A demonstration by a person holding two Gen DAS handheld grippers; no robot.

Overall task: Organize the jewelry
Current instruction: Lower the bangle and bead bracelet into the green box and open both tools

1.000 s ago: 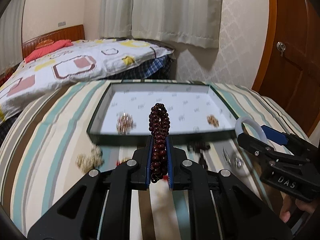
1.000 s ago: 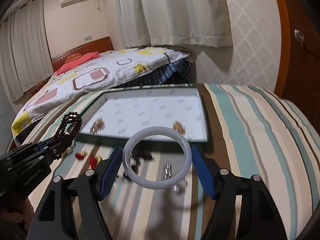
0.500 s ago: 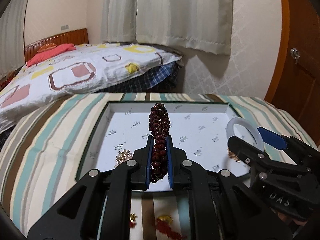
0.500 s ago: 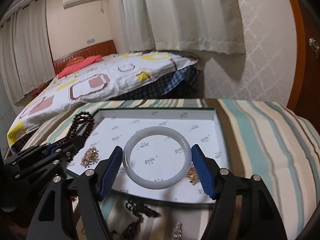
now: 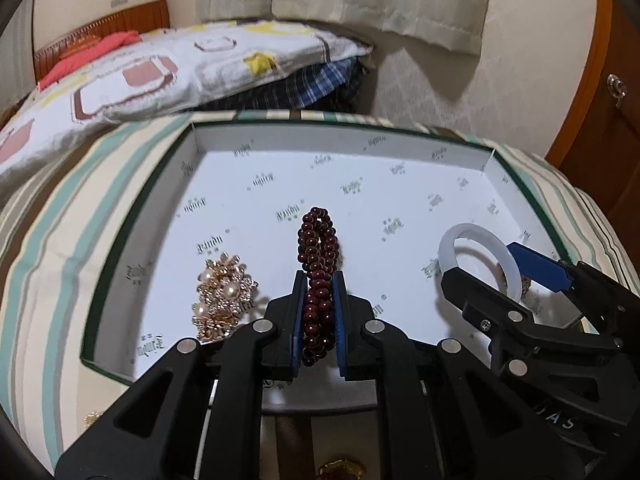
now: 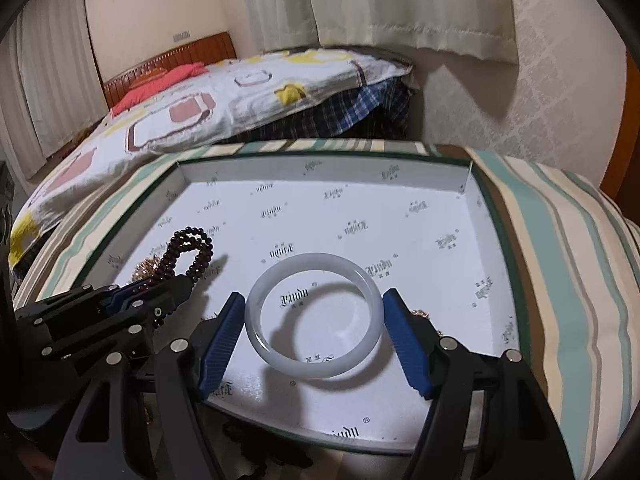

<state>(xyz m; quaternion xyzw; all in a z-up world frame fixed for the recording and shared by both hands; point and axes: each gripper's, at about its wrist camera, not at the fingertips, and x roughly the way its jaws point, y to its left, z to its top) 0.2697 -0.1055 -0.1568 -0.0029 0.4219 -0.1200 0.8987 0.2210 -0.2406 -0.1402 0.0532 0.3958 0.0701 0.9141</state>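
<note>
A striped cream, teal and brown cloth surface [image 6: 568,264] carries a shallow white-lined cardboard box with dark green rim [image 6: 486,216]. Both grippers reach forward over the box floor. The right gripper [image 6: 316,322] has its blue pads spread wide, gripping a pale translucent white bangle [image 6: 260,308] across its width, level above the lining. The left gripper [image 5: 318,308] is pinched narrowly on a dark red beaded bracelet [image 5: 318,240], which stands upright. A gold and pearl cluster ornament [image 5: 222,296] lies on the lining just beside it.
</note>
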